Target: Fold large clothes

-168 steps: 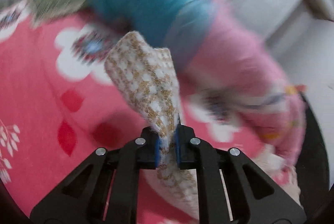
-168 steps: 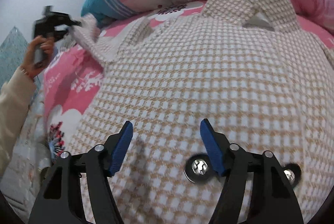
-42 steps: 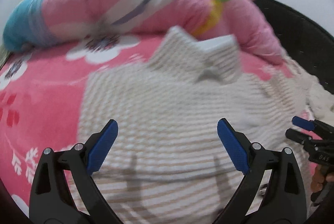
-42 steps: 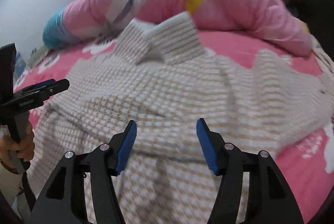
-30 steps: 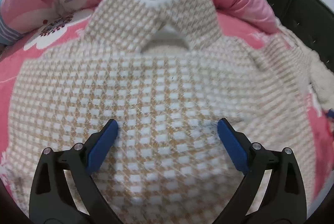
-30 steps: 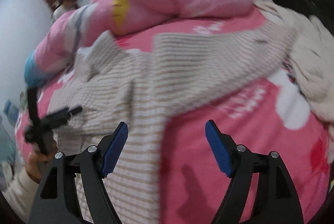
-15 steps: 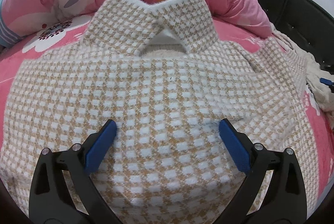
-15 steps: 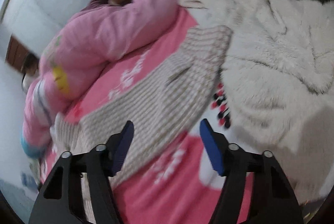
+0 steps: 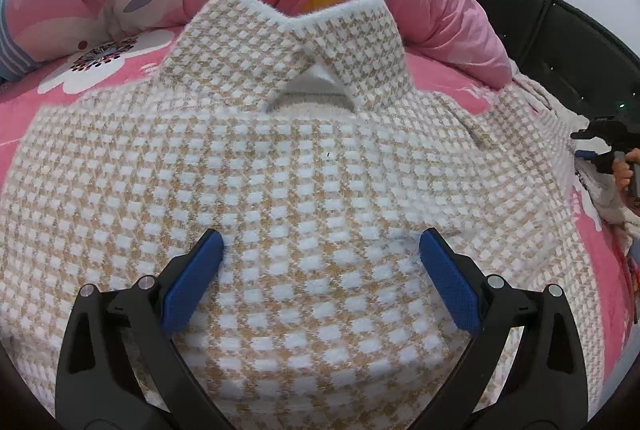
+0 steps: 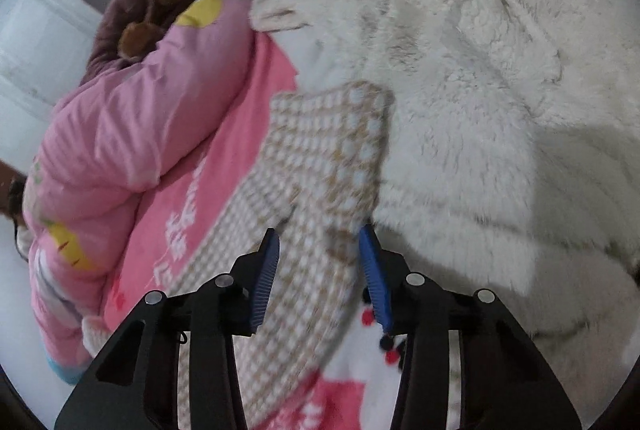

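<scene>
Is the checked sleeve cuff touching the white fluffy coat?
Touching. The right wrist view shows the checked sleeve with its cuff end overlapping the edge of the white fluffy coat, no pink blanket showing between them.

Checked jacket (image 9: 304, 165) hem beyond frame

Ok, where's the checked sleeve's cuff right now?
In the right wrist view, the cuff lies center frame against the white fluffy coat, ahead of the closing right tongs.
</scene>
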Demonstrator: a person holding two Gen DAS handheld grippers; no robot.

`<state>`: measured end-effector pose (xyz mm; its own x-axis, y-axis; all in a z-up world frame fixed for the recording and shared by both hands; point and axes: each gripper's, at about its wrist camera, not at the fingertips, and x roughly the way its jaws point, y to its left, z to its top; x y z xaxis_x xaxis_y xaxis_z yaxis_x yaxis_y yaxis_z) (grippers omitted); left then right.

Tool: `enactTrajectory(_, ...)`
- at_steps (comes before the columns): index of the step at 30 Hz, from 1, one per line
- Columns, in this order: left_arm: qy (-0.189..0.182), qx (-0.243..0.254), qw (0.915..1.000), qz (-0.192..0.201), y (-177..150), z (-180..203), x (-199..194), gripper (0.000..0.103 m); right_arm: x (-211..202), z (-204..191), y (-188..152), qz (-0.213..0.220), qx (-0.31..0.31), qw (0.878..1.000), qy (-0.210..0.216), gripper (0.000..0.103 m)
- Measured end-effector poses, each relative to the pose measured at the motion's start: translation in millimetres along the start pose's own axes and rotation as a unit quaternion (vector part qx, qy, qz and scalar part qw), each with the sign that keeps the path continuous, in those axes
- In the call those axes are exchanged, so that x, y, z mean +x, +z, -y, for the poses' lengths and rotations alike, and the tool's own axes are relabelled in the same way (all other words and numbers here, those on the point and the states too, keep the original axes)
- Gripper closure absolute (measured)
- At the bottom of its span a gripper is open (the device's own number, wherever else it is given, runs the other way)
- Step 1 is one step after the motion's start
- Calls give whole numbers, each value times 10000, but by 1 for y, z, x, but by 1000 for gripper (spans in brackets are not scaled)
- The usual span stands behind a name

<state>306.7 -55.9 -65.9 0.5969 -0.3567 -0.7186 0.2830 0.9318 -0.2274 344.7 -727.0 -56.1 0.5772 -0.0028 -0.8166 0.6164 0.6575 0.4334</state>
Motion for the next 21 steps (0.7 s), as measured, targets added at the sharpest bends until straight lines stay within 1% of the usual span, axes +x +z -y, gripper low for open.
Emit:
enactTrajectory(2, -3, -3, 10000, 8, 1, -1, 0, 8, 6, 3, 5, 47, 35, 10000, -73, 68)
enactTrajectory(4, -2, -2, 10000, 13, 0, -1, -1, 8, 9, 4, 8, 77, 60, 9999, -103, 78)
enactTrajectory(7, -10, -6, 10000, 17, -1, -2, -1, 8, 8, 5, 8, 109, 16, 9999, -92, 82)
enactTrajectory(10, -37, -20, 10000, 35, 0, -2, -2, 8, -7, 1, 2, 357, -69, 9993, 19, 85)
enactTrajectory(13, -70, -44, 9999, 59, 1, -3, -2, 8, -36, -12, -7, 699, -295, 9970, 170, 86)
enactTrajectory(14, -85, -54, 9999, 69, 2, -3, -1, 8, -52, -21, -12, 851, -470, 9950, 210, 86)
enactTrajectory(17, -148, -93, 9998, 111, 4, -2, 0, 8, -91, -46, -25, 1130, -888, 9891, 307, 87)
enactTrajectory(19, -193, -127, 9996, 141, 3, -3, -1, 8, -129, -68, -39, 1387, -1273, 9811, 438, 88)
enactTrajectory(21, -257, -170, 9994, 177, 4, -3, 1, 8, -169, -94, -59, 1674, -1707, 9693, 572, 90)
